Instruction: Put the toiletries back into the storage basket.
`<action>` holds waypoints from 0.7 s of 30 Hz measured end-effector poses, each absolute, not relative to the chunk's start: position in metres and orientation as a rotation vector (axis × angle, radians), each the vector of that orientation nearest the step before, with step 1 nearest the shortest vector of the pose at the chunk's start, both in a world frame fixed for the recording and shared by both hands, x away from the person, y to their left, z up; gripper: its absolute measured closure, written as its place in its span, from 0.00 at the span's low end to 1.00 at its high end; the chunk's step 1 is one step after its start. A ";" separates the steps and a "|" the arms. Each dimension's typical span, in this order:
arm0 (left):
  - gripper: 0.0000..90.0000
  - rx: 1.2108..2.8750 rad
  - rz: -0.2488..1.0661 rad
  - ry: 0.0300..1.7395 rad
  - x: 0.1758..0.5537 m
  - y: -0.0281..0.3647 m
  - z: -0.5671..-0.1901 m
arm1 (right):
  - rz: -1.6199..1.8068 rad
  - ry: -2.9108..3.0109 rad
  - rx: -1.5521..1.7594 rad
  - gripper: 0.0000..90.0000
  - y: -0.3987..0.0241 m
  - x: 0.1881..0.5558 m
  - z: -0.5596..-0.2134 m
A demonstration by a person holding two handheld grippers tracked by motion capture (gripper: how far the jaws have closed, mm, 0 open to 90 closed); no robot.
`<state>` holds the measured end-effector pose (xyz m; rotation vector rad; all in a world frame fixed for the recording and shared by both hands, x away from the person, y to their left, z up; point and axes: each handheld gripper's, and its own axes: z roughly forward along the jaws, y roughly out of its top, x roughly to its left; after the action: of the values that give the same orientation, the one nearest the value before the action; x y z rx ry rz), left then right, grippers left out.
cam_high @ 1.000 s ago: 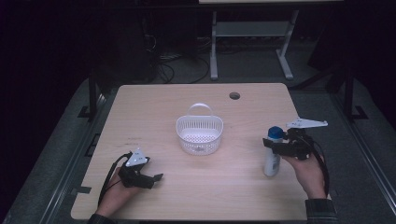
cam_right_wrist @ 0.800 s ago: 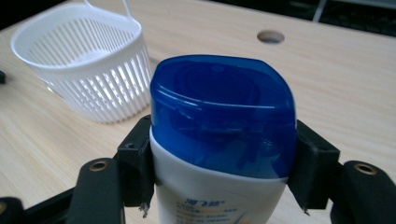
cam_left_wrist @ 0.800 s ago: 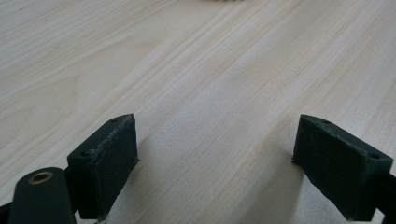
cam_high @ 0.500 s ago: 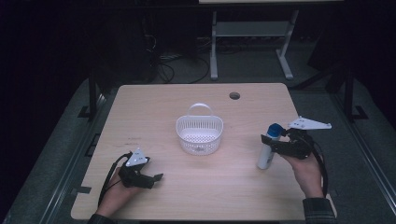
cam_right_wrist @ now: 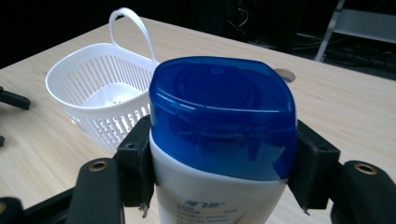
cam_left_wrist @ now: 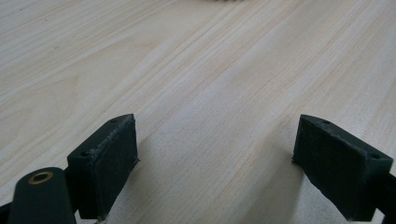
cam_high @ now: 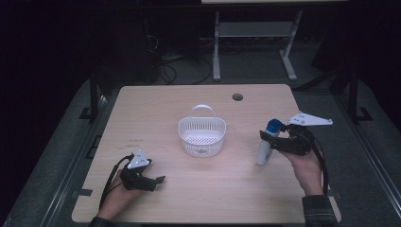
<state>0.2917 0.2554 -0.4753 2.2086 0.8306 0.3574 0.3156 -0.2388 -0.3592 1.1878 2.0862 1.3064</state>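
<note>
A white bottle with a blue cap [cam_high: 265, 144] stands upright at the right of the table, held just below its cap by my right gripper [cam_high: 267, 138]. In the right gripper view the bottle [cam_right_wrist: 219, 140] sits between both pads, which press on its sides. A white slotted basket [cam_high: 202, 135] with a raised handle stands empty at the table's middle, to the left of the bottle; the right gripper view shows the basket [cam_right_wrist: 100, 93] behind the cap. My left gripper [cam_high: 158, 180] rests low at the front left, jaws open with bare wood between its fingers [cam_left_wrist: 109, 154].
The light wooden table [cam_high: 156, 109] has a round cable hole [cam_high: 237, 97] at its far right. Dark floor, cables and a metal stand's legs [cam_high: 250, 42] lie beyond the far edge. Bare wood lies between the basket and each hand.
The right hand has carried the bottle slightly to the left, toward the basket, and brought it more upright. The left hand and basket have stayed put.
</note>
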 end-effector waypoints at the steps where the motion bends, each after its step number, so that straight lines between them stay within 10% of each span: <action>1: 0.14 2.209 0.358 0.830 0.292 0.255 -0.475 | 1.306 2.085 1.182 0.39 -0.237 0.317 -0.357; 21: 0.14 2.206 0.358 0.832 0.292 0.255 -0.476 | 1.326 2.083 1.107 0.39 -0.217 0.329 -0.330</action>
<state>0.2916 0.2553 -0.4755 2.2063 0.8323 0.3579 0.3292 -0.2166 -0.3295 1.1069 2.0827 1.3257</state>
